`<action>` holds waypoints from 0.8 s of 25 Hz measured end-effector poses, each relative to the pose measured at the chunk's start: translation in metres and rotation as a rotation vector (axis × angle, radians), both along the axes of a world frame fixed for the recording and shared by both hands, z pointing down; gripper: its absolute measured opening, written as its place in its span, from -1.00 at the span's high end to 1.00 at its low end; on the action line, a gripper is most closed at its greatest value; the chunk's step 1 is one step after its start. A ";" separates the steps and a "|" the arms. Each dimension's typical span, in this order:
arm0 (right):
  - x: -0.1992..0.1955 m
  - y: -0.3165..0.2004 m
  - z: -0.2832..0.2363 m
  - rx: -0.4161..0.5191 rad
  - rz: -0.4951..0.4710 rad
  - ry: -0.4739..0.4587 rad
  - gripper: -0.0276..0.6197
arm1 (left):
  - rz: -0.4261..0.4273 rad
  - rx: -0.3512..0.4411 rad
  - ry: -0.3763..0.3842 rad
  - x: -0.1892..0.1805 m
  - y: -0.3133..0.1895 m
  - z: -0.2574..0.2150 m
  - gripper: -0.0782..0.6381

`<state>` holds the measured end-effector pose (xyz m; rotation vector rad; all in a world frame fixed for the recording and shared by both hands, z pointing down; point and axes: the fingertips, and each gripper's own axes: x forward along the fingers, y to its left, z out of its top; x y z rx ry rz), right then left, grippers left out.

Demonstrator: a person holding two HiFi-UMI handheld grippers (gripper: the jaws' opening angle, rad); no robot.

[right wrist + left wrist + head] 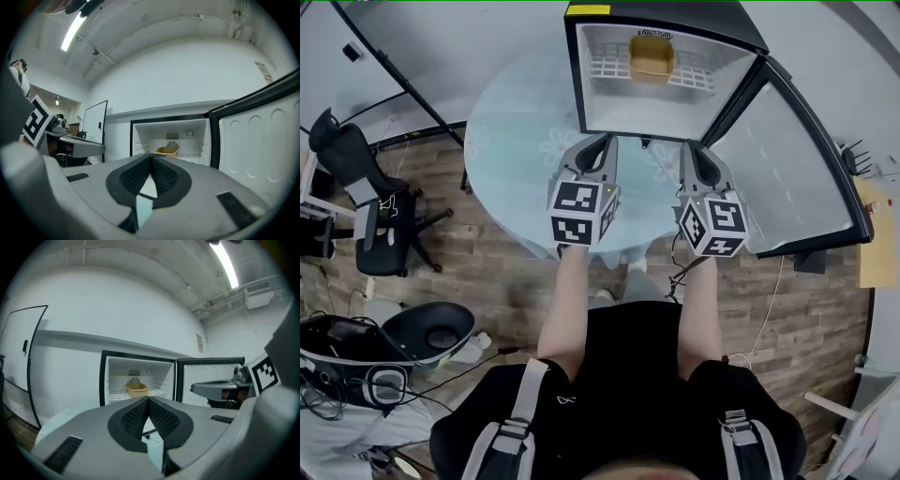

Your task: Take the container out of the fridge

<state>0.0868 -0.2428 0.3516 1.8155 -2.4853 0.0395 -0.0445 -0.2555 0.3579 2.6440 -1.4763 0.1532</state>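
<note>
Fridge door hangs open to the right, leaving the yellow container exposed on the far wire shelf. Your left gripper and right gripper face it from the near side with jaws pressed together and empty, so you'll likely need to spread them to grasp it.

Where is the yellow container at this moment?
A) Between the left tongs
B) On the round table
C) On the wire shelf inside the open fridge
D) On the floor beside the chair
C: the container sits on the shelf inside the open fridge, while the left tongs and right tongs are shut, empty and short of it.
</note>
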 end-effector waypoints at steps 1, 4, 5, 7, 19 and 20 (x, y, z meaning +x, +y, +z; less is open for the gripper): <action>-0.002 -0.003 0.002 -0.001 -0.021 0.014 0.89 | 0.014 0.005 -0.052 0.006 -0.004 0.004 0.78; -0.014 -0.008 0.006 -0.003 -0.113 0.055 0.89 | 0.041 0.039 -0.154 0.021 -0.011 0.009 0.78; -0.017 -0.012 0.004 0.004 -0.134 0.070 0.89 | 0.047 0.056 -0.168 0.025 -0.015 0.007 0.78; -0.023 -0.020 -0.001 0.024 -0.172 0.108 0.89 | 0.060 0.091 -0.196 0.032 -0.023 -0.001 0.78; -0.035 -0.083 0.019 0.025 -0.295 0.451 0.89 | 0.209 0.136 -0.540 0.081 -0.078 0.028 0.76; -0.032 -0.090 0.020 0.016 -0.294 0.474 0.89 | 0.220 0.136 -0.571 0.085 -0.084 0.032 0.69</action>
